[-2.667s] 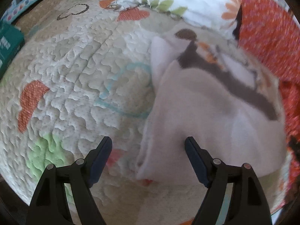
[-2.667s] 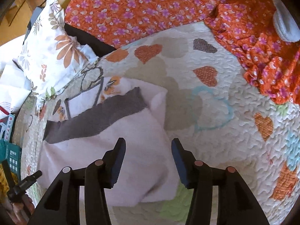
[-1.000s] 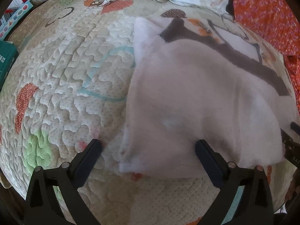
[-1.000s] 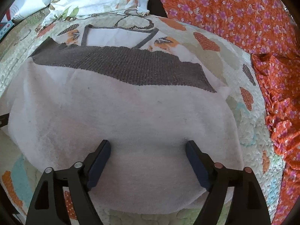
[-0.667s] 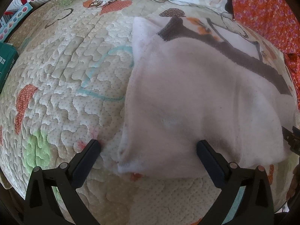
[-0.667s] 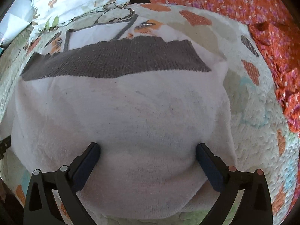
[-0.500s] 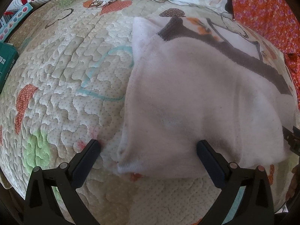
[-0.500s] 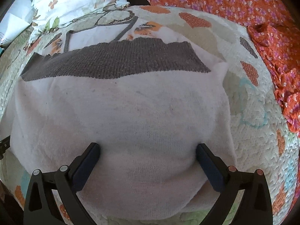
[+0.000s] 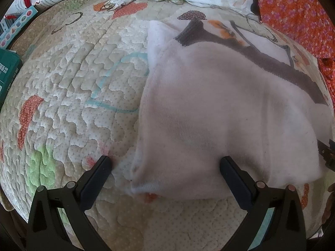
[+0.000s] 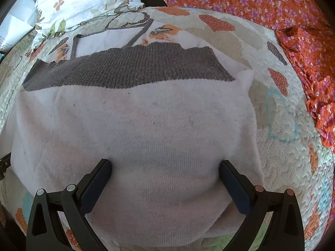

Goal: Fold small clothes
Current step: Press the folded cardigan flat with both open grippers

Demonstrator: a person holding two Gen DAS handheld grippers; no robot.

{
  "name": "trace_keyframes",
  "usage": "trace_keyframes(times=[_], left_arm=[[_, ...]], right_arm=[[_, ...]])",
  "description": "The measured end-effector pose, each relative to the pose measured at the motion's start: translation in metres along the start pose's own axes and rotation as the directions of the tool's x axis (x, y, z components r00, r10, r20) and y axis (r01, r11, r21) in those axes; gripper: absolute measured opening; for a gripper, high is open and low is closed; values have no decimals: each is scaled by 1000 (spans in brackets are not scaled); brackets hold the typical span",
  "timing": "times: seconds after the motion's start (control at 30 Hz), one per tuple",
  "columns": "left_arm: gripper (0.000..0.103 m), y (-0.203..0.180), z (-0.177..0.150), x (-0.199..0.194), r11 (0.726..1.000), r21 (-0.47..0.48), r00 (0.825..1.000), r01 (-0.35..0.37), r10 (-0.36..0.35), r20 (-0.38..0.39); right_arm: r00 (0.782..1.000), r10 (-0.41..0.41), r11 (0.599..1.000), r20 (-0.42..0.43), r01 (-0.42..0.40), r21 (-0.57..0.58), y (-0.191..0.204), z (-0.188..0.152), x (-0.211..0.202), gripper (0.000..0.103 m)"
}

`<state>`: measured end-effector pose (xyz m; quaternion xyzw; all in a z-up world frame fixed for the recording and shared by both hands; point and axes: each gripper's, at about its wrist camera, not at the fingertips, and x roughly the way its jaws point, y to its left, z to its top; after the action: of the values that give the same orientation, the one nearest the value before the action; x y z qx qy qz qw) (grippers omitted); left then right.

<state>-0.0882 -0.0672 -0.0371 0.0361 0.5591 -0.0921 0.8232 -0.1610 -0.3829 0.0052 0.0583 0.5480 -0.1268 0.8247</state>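
Observation:
A small white knit garment (image 9: pixel 219 108) with a dark grey ribbed band (image 10: pixel 125 69) lies folded over on the quilted bedspread (image 9: pixel 73 87). It fills the right wrist view (image 10: pixel 136 136). My left gripper (image 9: pixel 165 167) is open, straddling the garment's near left corner. My right gripper (image 10: pixel 165 169) is open, both fingers resting over the garment's near part. Neither holds cloth. A white piece with grey trim and orange print (image 10: pixel 98 39) shows beyond the band.
A floral white pillow (image 10: pixel 79 2) lies at the far side. Orange flowered fabric (image 10: pixel 272 6) lies at the right and far right. A green box (image 9: pixel 6 77) and printed cartons (image 9: pixel 18 18) sit at the bed's left edge.
Both grippers came in low over the garment and opened wide. In the last half second almost nothing has moved.

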Motion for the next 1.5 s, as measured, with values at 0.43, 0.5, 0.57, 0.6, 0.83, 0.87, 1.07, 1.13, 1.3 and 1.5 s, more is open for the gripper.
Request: trace_keyframes(times=[0.43, 0.5, 0.57, 0.6, 0.83, 0.87, 1.07, 1.13, 1.3, 1.5], left_arm=[[103, 1, 2, 1, 1000, 6, 1000, -1, 1, -7], [103, 1, 2, 1, 1000, 5, 1000, -4, 4, -1], [103, 1, 3, 1, 1000, 3, 1000, -6, 6, 6], [103, 1, 2, 1, 1000, 4, 1000, -8, 7, 9], [103, -1, -1, -1, 1000, 0, 1000, -12, 12, 15], [103, -1, -1, -1, 1000, 1, 1000, -12, 12, 15], [103, -1, 0, -1, 1000, 1, 1000, -10, 10, 13], [103, -1, 0, -1, 1000, -3, 1000, -9, 9, 13], [103, -2, -2, -3, 1000, -4, 999, -19, 19, 27], [103, -2, -1, -3, 1000, -3, 999, -18, 18, 29]], right_arm=[[1000, 0, 1000, 7, 0, -1, -1, -1, 1, 103], [1000, -1, 1000, 9, 1, -2, 0, -1, 2, 103], [1000, 0, 1000, 10, 0, -1, -1, -1, 2, 103], [1000, 0, 1000, 13, 0, 0, -1, -1, 1, 103], [1000, -1, 1000, 18, 1, 5, -1, -2, 1, 103], [1000, -1, 1000, 17, 1, 6, -1, -2, 1, 103], [1000, -1, 1000, 12, 1, 7, -2, -1, 1, 103], [1000, -1, 1000, 12, 0, 6, -2, -1, 1, 103], [1000, 0, 1000, 17, 0, 11, -2, -1, 1, 103], [1000, -1, 1000, 17, 0, 12, 0, -2, 2, 103]])
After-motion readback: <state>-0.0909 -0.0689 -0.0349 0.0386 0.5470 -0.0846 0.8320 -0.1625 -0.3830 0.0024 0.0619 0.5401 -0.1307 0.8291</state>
